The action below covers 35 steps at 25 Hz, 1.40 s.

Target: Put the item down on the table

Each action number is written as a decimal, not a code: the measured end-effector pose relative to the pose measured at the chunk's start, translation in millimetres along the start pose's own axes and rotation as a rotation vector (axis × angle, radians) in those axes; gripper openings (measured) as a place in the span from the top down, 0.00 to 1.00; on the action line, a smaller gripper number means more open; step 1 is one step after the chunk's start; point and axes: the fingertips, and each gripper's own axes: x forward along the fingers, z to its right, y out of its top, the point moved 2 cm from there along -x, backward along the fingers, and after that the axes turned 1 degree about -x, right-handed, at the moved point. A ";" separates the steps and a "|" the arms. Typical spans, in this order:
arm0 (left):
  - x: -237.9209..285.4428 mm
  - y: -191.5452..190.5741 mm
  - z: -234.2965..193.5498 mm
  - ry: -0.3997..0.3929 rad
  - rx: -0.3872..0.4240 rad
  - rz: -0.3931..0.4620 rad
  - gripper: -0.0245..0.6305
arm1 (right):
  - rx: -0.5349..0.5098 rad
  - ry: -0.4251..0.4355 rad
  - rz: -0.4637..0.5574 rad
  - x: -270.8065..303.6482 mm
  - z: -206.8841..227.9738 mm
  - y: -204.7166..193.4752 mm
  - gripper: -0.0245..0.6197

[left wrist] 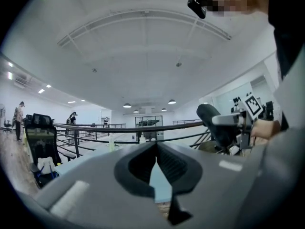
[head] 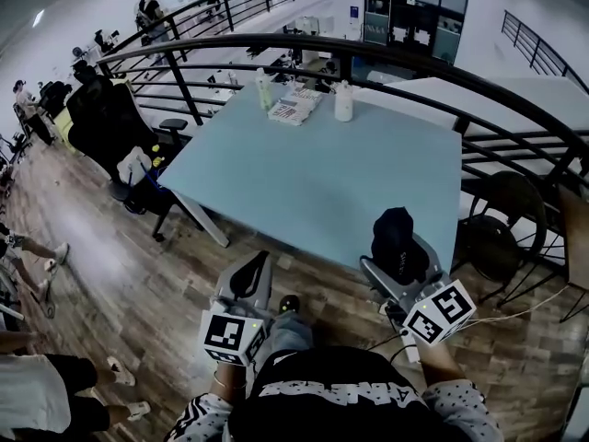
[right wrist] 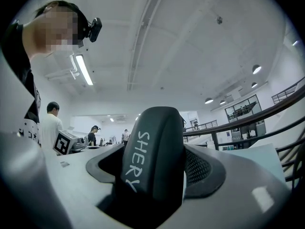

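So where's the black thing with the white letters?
The black case is clamped in the right gripper, low on the right of the head view, by the near edge of the blue table.

— What runs across the top of the head view?
— A black railing (head: 276,38), curving from left to right. Behind it, upper left, a standing person (head: 150,12) is beside a second rail.

— And lower down?
— A black office chair (head: 106,122) at the left, a round-backed chair (head: 502,219) at the right edge, and wood floor (head: 120,274) at the lower left. At upper centre a slim bottle (head: 265,90) and a white bottle (head: 343,101) stand upright with a striped packet (head: 293,109) between them.

— Overhead?
— Round ceiling lamps (left wrist: 172,101) glow mid-frame in the left gripper view. The right gripper view has a tube light (right wrist: 85,69) at upper left and a person in a white shirt (right wrist: 51,123) below it.
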 end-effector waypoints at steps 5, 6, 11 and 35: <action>34.7 -4.9 -24.7 -0.031 -0.005 0.016 0.96 | -0.021 -0.032 0.013 31.1 17.6 -0.3 0.38; 41.3 -6.7 -29.8 -0.038 -0.007 0.011 0.96 | -0.024 -0.036 0.016 38.4 21.0 -0.3 0.38; 74.1 -5.0 -51.7 -0.055 -0.009 0.012 0.96 | -0.025 -0.043 0.016 71.7 38.4 2.7 0.38; 213.3 -1.8 -177.4 -0.142 -0.035 0.008 0.96 | -0.027 -0.126 -0.016 225.5 97.1 6.7 0.38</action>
